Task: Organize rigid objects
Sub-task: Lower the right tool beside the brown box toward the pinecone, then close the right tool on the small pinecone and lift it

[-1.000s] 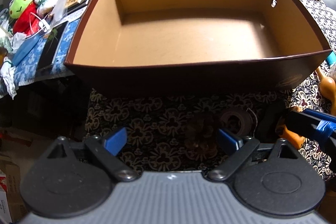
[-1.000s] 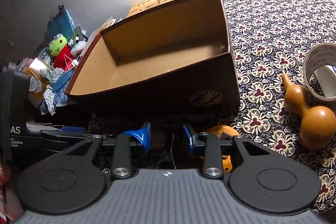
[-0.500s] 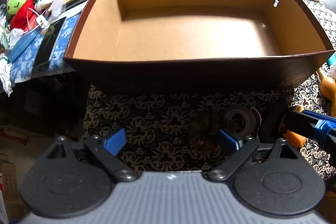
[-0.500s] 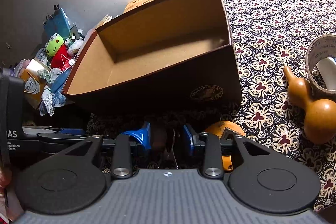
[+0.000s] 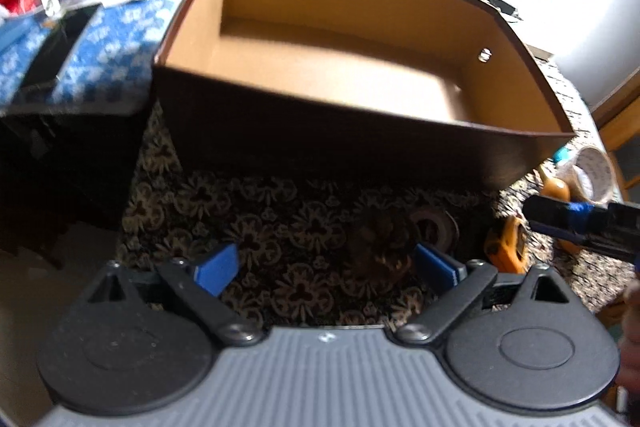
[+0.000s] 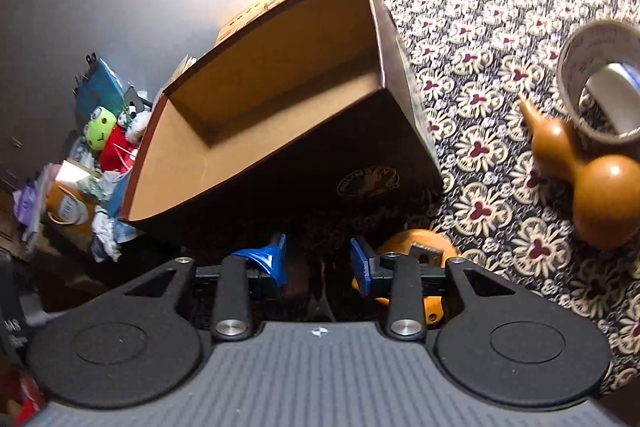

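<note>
**Current step.** Judged from the layout, this is the pick-up stage: loose items lie on the tabletop (image 6: 500,7) and none is in the box (image 5: 360,147).

**Nearest: hand-held grippers.**
- The left hand-held gripper (image 5: 326,267) is spread wide and holds nothing. It hovers over the patterned cloth in front of the box. A dark roll of tape (image 5: 434,227) lies just beyond its right finger, and a blurred brownish lump lies beside that finger.
- The right hand-held gripper (image 6: 318,261) is narrowed to a small gap. A dark shape sits in that gap. The pictures do not show what it is, nor whether the fingers clamp it.
- An orange tape measure (image 6: 416,247) lies just behind the right finger and close to the box corner.

**Middle distance.**
- The box stands directly ahead of both grippers. Its top is open, its floor is bare and its dark front wall faces them.
- To the right of the box, a brown gourd (image 6: 600,187) lies on its side. It appears to touch a large roll of pale tape (image 6: 600,79) standing on edge.

**Farthest.** A white power strip sits at the far edge of the tabletop.

**Next move.** The move probably calls for the following:
1. Confirm the right-hand grip.
2. Lift clear of the front wall.
3. Release over the box floor.
</note>
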